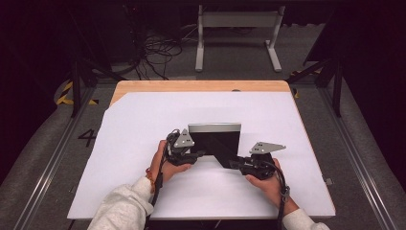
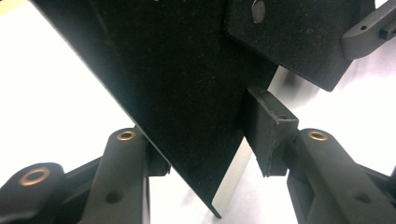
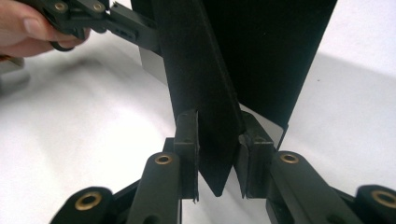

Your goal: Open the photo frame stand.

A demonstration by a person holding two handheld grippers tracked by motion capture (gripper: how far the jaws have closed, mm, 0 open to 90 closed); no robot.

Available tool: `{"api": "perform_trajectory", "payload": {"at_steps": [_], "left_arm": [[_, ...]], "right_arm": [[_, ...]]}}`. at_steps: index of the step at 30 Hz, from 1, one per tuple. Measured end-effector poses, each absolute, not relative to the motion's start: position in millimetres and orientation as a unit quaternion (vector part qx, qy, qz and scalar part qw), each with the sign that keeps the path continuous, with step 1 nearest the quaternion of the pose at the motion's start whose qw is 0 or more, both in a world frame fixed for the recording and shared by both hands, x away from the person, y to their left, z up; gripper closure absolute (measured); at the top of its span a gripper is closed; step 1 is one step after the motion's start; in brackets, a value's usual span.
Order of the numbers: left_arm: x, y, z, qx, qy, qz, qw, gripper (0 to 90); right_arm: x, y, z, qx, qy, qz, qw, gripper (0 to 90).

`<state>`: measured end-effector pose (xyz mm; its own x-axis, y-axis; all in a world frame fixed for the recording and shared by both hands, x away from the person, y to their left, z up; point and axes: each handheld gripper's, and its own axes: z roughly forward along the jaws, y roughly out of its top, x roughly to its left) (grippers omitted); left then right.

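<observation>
1. Black-backed picture frame (image 1: 210, 141) with a silver border. It stands near the middle of the white sheet (image 1: 143, 124) that covers the wooden table (image 1: 191, 85). Its back faces the person, and it looks to be upright on its lower edge.
2. Prop leg (image 3: 205, 93): a black tapering flap hinged to the frame's back. It is swung out toward the person and ends in a point. Judged purpose: it is being pulled away from the back so the frame can stand by itself.
3. Left gripper (image 1: 201, 154): placed at the frame's left side, most likely to steady the frame while the leg is worked.
   - In the left gripper view the frame's black panel runs between the jaws, which are partly open.
   - One pad (image 2: 268, 135) lies against the panel and the other is hidden behind it, so I cannot tell whether the grip is firm.
4. Right gripper (image 1: 233, 164): reaches in from the right toward the leg's lower tip.
   - In the right gripper view the jaws are narrow, and both pads (image 3: 187, 135) are closed against the two faces of the prop leg just above its point.
   - Judged to be a real hold, taken low on the leg for leverage about the hinge.
5. Hands: one sits behind each gripper and rests low over the sheet.
</observation>
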<state>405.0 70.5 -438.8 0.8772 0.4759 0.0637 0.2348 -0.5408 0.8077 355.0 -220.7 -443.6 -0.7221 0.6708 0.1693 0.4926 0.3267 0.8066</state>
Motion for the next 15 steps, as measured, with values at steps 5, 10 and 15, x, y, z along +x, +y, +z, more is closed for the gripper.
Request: {"api": "perform_trajectory", "payload": {"at_steps": [5,10,15], "left_arm": [[406.3,71.1,-438.8,0.865,0.209,0.145,0.432,60.6],[406.8,72.2,-438.8,0.864,0.210,0.152,0.431,60.8],[405.4,71.9,-438.8,0.865,0.210,0.155,0.429,61.0]], "right_arm": [[357.8,-219.9,-442.6,0.363,0.806,0.456,0.102,72.7],[361.1,-217.7,-443.1,0.366,0.805,0.456,0.102,72.7],[358.6,-218.3,-442.3,0.361,0.807,0.457,0.096,73.9]]}}
